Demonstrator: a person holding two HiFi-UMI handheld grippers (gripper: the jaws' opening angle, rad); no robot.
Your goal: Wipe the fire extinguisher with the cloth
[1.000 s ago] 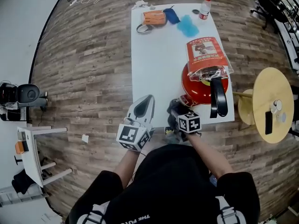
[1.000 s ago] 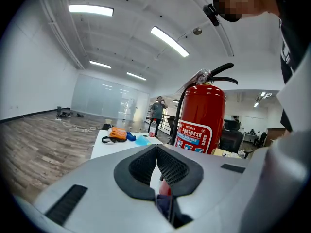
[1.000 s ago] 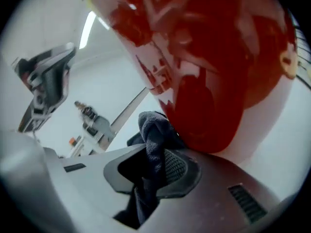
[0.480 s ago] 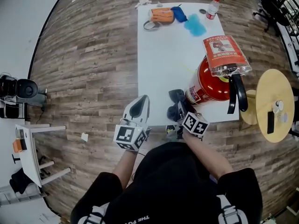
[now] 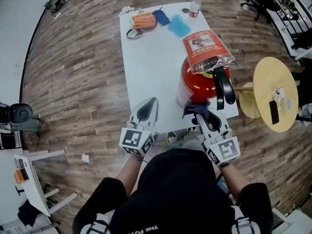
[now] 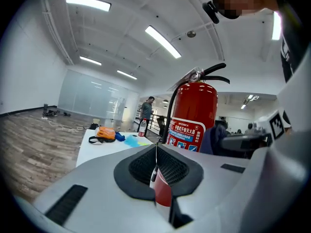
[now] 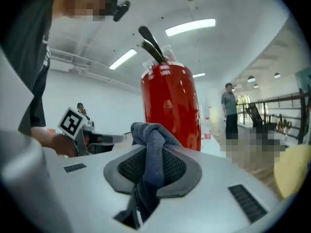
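Right of centre on the worktop [image 5: 151, 67], the fire extinguisher [image 5: 192, 84] stood upright; your right gripper [image 5: 201, 113] pinched the cloth [image 5: 194, 107] beside its base; your left gripper [image 5: 152, 104] was closed, empty.

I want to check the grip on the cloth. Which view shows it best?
The right gripper view: the cloth fills the centre, pinched between the fingers of the right gripper. The head view shows only a small dark bunch beside the fire extinguisher; the left gripper view gives a partial side glimpse.
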